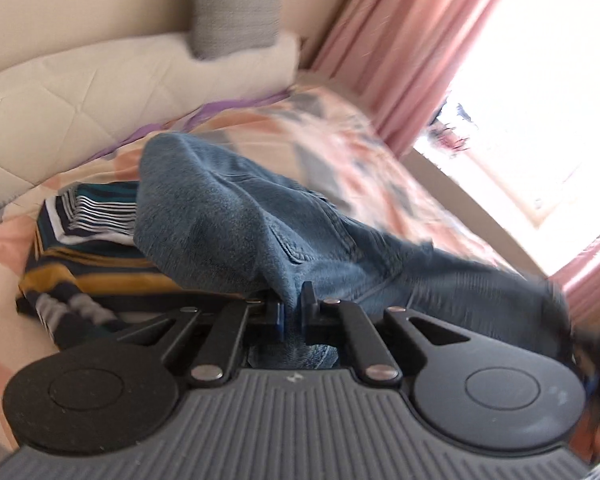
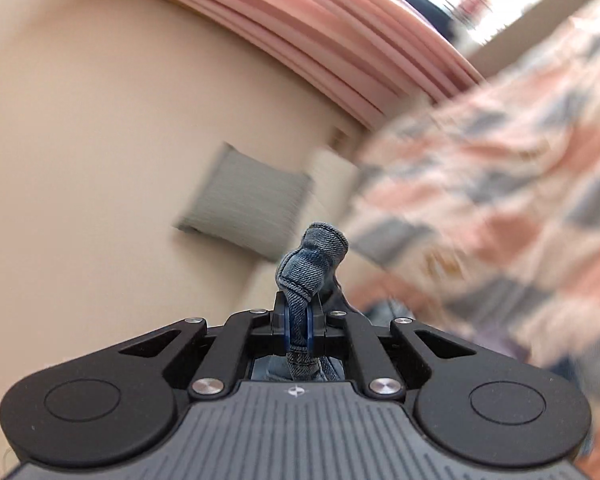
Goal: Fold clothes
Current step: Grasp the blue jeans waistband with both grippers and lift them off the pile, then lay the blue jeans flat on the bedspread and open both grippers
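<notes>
Blue jeans (image 1: 236,220) hang bunched in the left wrist view, over the bed. My left gripper (image 1: 293,308) is shut on a fold of their denim, which drapes away to the right. In the right wrist view my right gripper (image 2: 298,326) is shut on a seamed edge of the jeans (image 2: 312,260), which sticks up past the fingertips. A striped garment (image 1: 84,256) in navy, teal, white and mustard lies on the bed to the left, partly under the jeans.
The bed carries a pink, grey and cream patterned cover (image 1: 340,136). A white quilted pillow (image 1: 100,96) and a grey cushion (image 1: 236,4) sit by the headboard. Pink curtains (image 1: 396,40) and a bright window (image 1: 540,100) stand at the right. Both views are motion-blurred.
</notes>
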`<action>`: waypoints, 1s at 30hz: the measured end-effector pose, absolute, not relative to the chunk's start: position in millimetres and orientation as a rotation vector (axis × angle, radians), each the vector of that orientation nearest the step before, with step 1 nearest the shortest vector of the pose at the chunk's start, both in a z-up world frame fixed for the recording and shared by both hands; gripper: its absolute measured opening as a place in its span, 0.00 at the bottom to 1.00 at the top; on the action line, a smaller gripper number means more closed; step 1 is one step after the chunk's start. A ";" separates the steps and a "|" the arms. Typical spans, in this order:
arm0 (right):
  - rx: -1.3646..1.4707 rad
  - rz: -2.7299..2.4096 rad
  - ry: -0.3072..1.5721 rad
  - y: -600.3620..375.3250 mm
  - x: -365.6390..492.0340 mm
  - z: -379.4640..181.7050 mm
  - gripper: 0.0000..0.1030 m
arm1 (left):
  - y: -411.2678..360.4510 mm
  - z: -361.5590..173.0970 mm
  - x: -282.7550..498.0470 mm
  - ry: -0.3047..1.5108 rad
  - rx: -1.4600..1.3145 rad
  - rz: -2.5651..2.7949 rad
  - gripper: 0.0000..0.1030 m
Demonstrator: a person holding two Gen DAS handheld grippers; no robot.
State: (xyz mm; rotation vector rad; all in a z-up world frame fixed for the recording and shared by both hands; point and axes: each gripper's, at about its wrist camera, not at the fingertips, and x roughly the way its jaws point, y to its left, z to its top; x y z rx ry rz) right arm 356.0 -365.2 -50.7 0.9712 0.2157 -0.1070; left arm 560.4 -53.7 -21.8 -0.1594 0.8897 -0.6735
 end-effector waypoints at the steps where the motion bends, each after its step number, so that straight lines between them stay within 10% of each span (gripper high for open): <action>1: 0.948 -0.096 0.197 -369.8 343.0 -37.8 0.07 | -53.0 -13.1 533.1 0.868 -0.164 -0.687 0.04; 11: 0.880 -0.068 0.219 -399.5 147.2 -6.1 0.09 | -58.7 14.9 233.2 0.808 -0.156 -0.800 0.04; 17: 0.769 -0.387 0.662 -422.8 60.9 -84.9 0.55 | -82.9 -82.8 108.5 1.207 -0.074 -0.813 0.19; 30: 0.549 -0.347 1.075 -295.9 -80.4 -183.4 0.69 | -112.9 -140.3 43.1 1.254 0.378 -0.594 0.50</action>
